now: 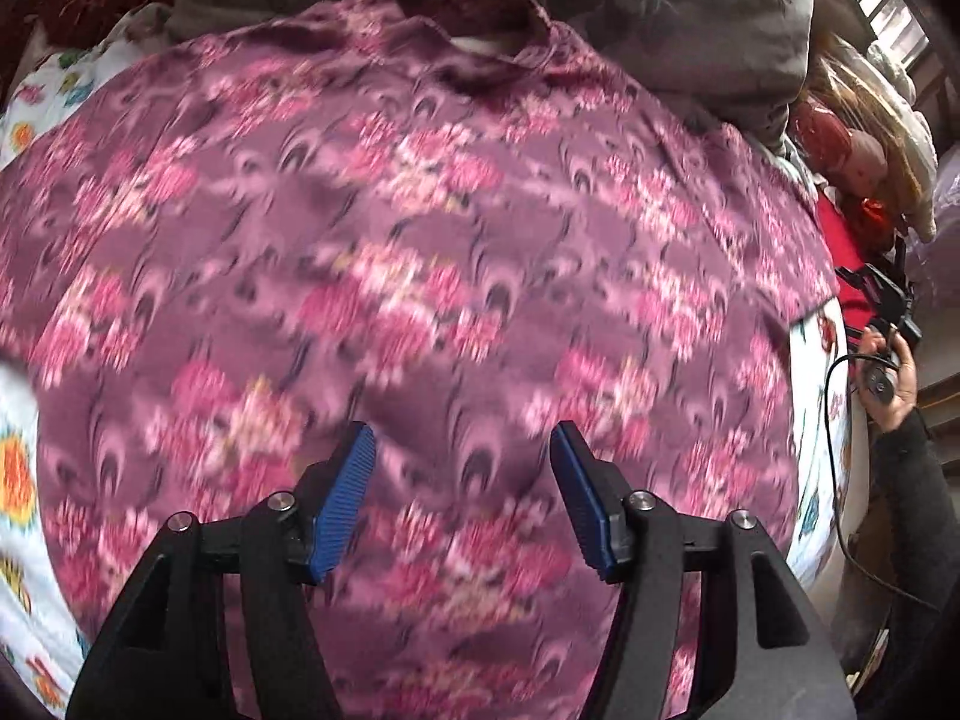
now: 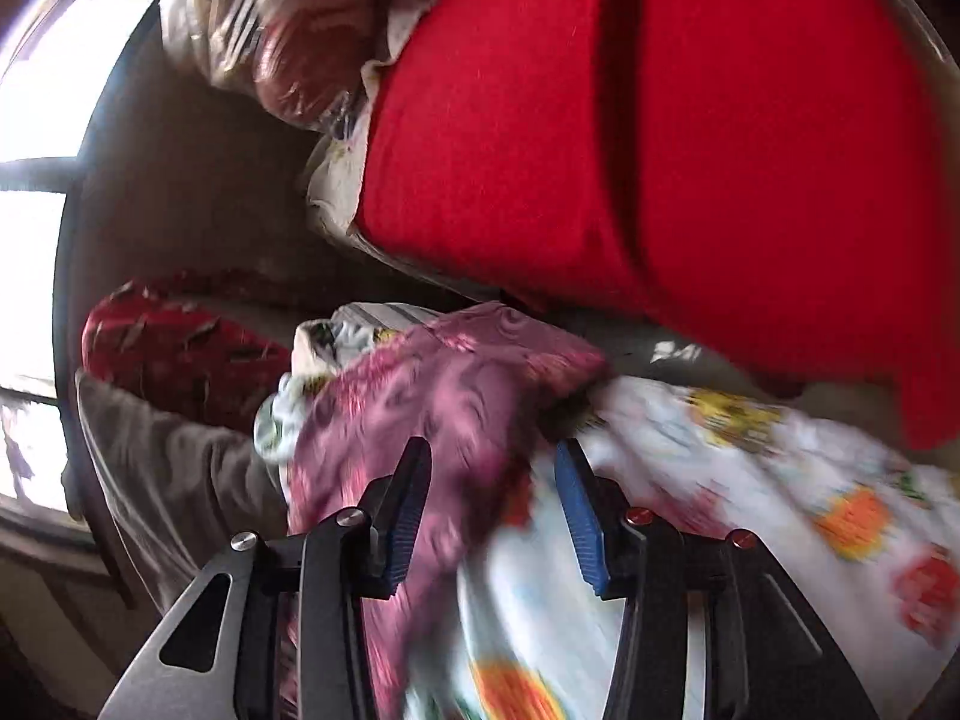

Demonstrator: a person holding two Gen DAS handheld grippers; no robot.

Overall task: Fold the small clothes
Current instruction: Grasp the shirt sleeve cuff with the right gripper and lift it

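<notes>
A purple garment with a pink flower print (image 1: 420,252) lies spread flat on a white flowered bedsheet (image 1: 24,546), its neckline at the far side. My left gripper (image 1: 462,450) hovers open over the garment's near part, nothing between its blue pads. My right gripper (image 2: 492,462) is open at the garment's edge (image 2: 456,396), where the purple cloth bunches between and beyond its fingers over the white sheet (image 2: 750,456). In the left wrist view the right gripper (image 1: 882,312) shows small at the right edge, held in a hand. Both views are motion-blurred.
A grey garment (image 1: 690,18) lies heaped beyond the purple one. A red cloth (image 2: 660,138) and plastic-wrapped bundles (image 2: 288,42) sit beside the bed. A dark red patterned cloth (image 2: 174,354) and a bright window (image 2: 30,120) are at the left in the right wrist view.
</notes>
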